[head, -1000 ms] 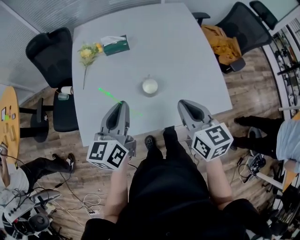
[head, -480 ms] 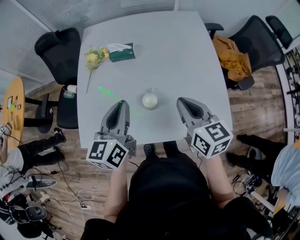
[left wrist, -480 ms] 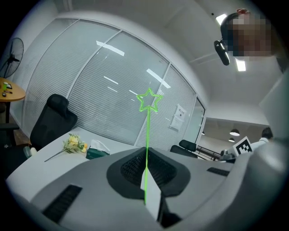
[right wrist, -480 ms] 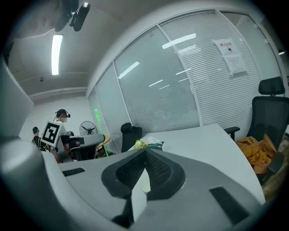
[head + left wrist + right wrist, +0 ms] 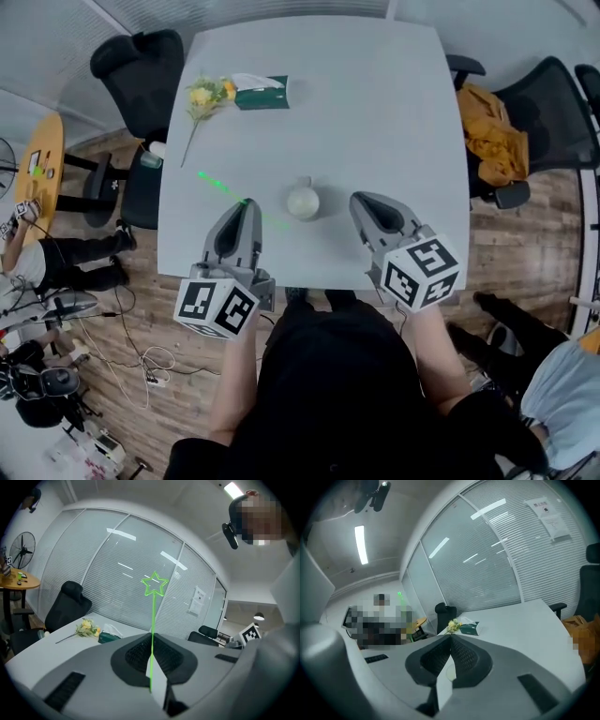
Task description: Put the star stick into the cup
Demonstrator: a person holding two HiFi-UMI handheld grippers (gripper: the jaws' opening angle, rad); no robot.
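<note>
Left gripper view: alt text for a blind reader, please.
The left claw is shut on a thin green star-tipped stick, its star past the tips. Beyond lie a grey table, yellow flowers and a dark green tissue box.

One bench (image 5: 375,112) carries one cup (image 5: 302,201), one flower (image 5: 202,98) and one tissue box (image 5: 261,92). One star stick (image 5: 220,187). Two of mine: left claw (image 5: 246,205), right claw (image 5: 362,200).
</note>
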